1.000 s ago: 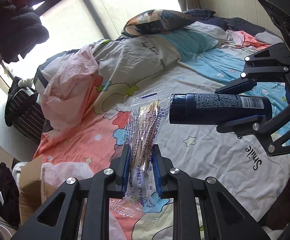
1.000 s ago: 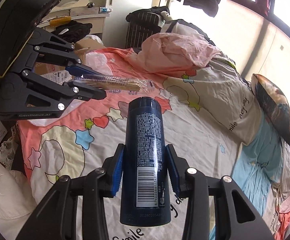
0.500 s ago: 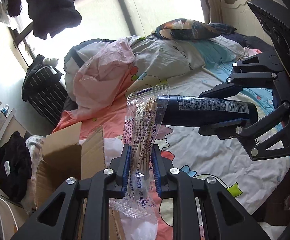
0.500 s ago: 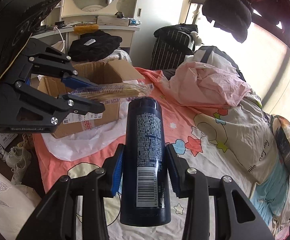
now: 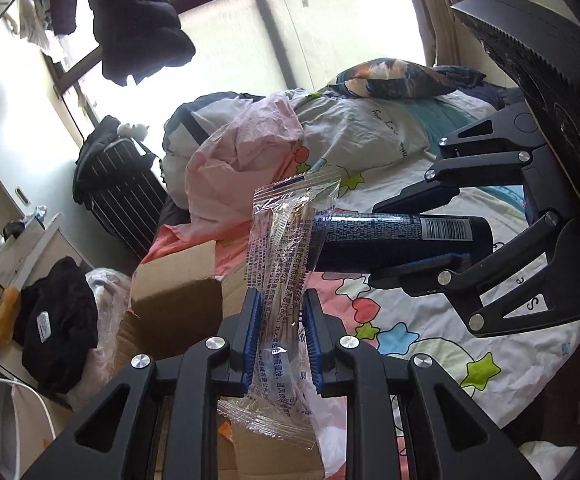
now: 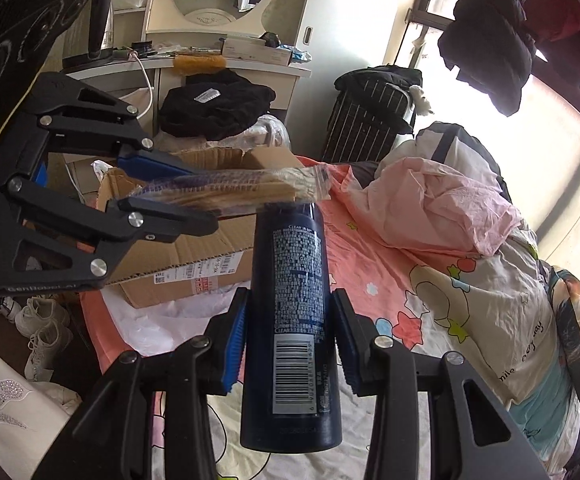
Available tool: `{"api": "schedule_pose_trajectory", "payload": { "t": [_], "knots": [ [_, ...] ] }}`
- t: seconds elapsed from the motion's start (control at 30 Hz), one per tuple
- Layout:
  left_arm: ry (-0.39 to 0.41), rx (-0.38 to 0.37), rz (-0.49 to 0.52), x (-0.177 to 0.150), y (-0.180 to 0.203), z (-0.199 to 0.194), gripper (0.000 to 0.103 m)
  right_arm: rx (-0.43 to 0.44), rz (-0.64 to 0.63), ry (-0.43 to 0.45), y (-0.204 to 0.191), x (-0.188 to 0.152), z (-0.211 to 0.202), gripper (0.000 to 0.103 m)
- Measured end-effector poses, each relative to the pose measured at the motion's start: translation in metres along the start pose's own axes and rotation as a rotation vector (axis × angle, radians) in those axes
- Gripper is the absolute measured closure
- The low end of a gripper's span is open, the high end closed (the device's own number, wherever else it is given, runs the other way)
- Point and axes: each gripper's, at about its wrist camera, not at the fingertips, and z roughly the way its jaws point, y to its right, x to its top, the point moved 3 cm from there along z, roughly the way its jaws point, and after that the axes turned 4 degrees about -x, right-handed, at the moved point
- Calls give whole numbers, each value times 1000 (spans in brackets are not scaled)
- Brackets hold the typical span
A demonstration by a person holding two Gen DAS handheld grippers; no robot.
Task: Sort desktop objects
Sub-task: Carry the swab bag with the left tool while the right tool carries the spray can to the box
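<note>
My left gripper (image 5: 280,320) is shut on a clear plastic packet of wooden sticks (image 5: 286,256), held up over the open cardboard box (image 5: 178,308). My right gripper (image 6: 288,320) is shut on a dark blue bottle (image 6: 294,312) with a barcode label, held level above the bed. In the right wrist view the left gripper (image 6: 194,200) and its packet (image 6: 242,188) hang over the box (image 6: 194,264), with the packet's end just above the bottle's top. In the left wrist view the bottle (image 5: 394,244) and right gripper (image 5: 410,236) are right of the packet.
The box rests on white plastic (image 6: 162,324) at the bed's edge. The bed has a cartoon-print sheet (image 6: 430,320), a pink quilt (image 6: 442,208) and a pillow (image 5: 394,80). A striped suitcase (image 6: 370,116), a desk with black clothes (image 6: 214,108) and white shoes (image 6: 42,328) stand beyond.
Both grippers have swung left from over the bed toward the cardboard box, each keeping its object. The box now lies under the left gripper's packet.
</note>
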Motion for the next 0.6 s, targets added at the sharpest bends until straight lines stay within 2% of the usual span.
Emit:
{"api": "schedule_pose_trajectory", "payload": {
  "t": [0.4,0.6],
  "knots": [
    [-40,36,-118,-42,-69,-3,82,10,-51,33,-33,42,24,65],
    [-63,39,-152,-61,-90,2,82,36,-78,8,-54,55,39,65]
  ]
}}
